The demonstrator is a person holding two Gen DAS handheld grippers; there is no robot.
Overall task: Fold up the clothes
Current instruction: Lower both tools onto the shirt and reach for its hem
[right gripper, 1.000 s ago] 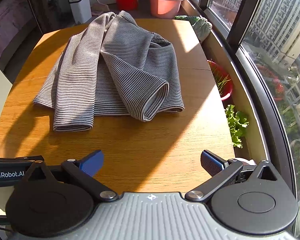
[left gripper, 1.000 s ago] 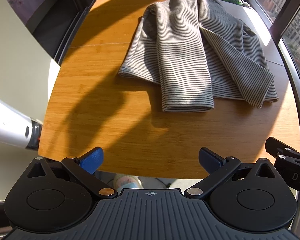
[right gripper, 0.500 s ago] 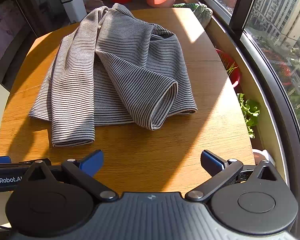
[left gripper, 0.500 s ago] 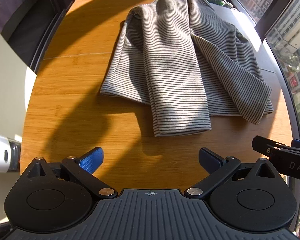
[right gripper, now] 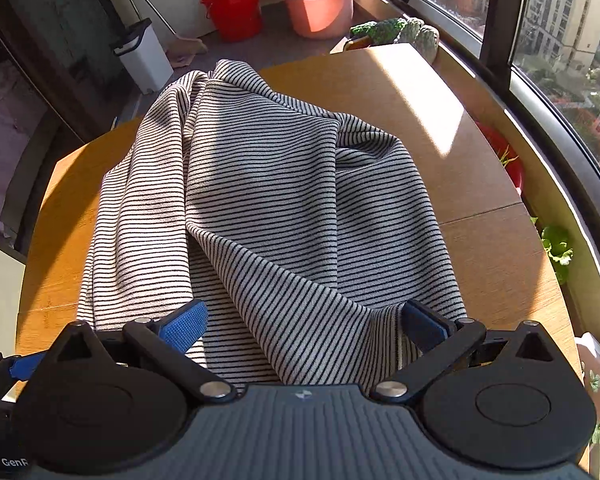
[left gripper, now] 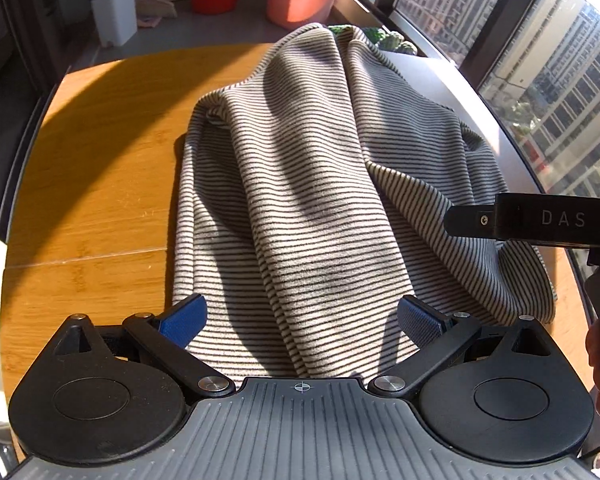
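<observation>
A grey striped top (left gripper: 300, 200) lies rumpled on the wooden table (left gripper: 92, 184), with both sleeves folded in over its body. It also fills the right wrist view (right gripper: 268, 200). My left gripper (left gripper: 300, 326) is open, its blue pads on either side of the left sleeve's near end. My right gripper (right gripper: 304, 326) is open, straddling the near end of the right sleeve at the garment's near hem. The right gripper's black arm (left gripper: 540, 220) reaches in from the right in the left wrist view.
Beyond the table's far edge stand a red bucket (right gripper: 234, 10), a pink basin (right gripper: 320, 0) and a white bin (right gripper: 142, 60). Window frames and plants (right gripper: 556, 244) run along the right side. Bare table (right gripper: 480, 184) lies right of the garment.
Both grippers have moved forward from the table's near edge onto the garment's near end. They stay open.
</observation>
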